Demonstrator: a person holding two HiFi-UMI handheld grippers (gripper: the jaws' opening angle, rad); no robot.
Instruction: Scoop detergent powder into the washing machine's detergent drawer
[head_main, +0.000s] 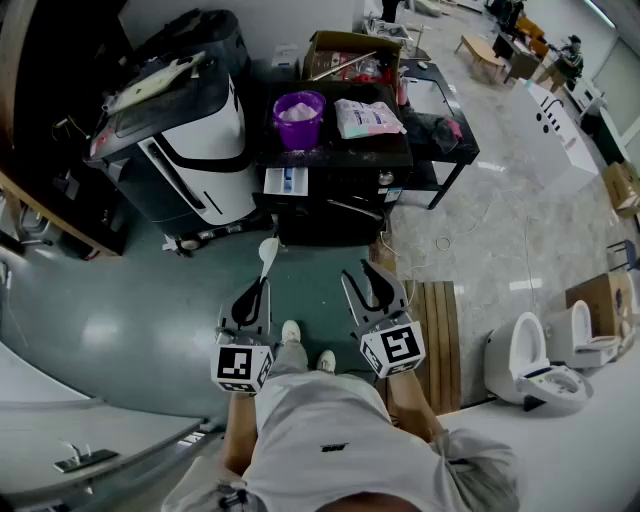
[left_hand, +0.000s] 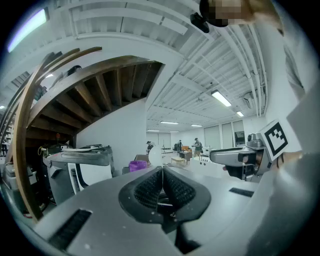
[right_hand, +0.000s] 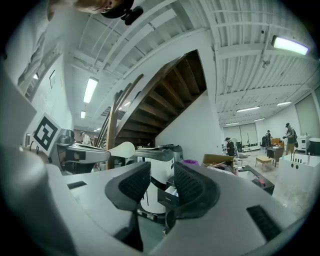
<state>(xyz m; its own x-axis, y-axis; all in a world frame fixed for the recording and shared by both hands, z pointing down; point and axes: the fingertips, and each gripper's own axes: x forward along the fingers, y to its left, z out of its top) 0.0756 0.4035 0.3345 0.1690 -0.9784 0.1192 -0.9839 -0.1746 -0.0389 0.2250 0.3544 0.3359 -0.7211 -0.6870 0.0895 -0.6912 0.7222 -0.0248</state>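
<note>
My left gripper (head_main: 258, 287) is shut on the handle of a white scoop (head_main: 268, 250), whose bowl points toward the machine; the left gripper view shows the bowl (left_hand: 155, 156) just past the closed jaws. My right gripper (head_main: 372, 283) hangs open and empty beside it. Both are held low above the green floor, well short of the white-and-black washing machine (head_main: 180, 140). Its detergent drawer (head_main: 286, 181) sticks out open, seen also in the right gripper view as the drawer (right_hand: 170, 196). A purple tub of white powder (head_main: 298, 118) and a detergent bag (head_main: 366, 118) sit on the black table (head_main: 345, 155).
A cardboard box (head_main: 350, 50) stands at the table's back. A wooden pallet (head_main: 440, 330) lies on the floor at the right, with two white toilets (head_main: 535, 360) beyond it. A wooden staircase (right_hand: 150, 100) rises at the left. My shoes (head_main: 305, 345) stand between the grippers.
</note>
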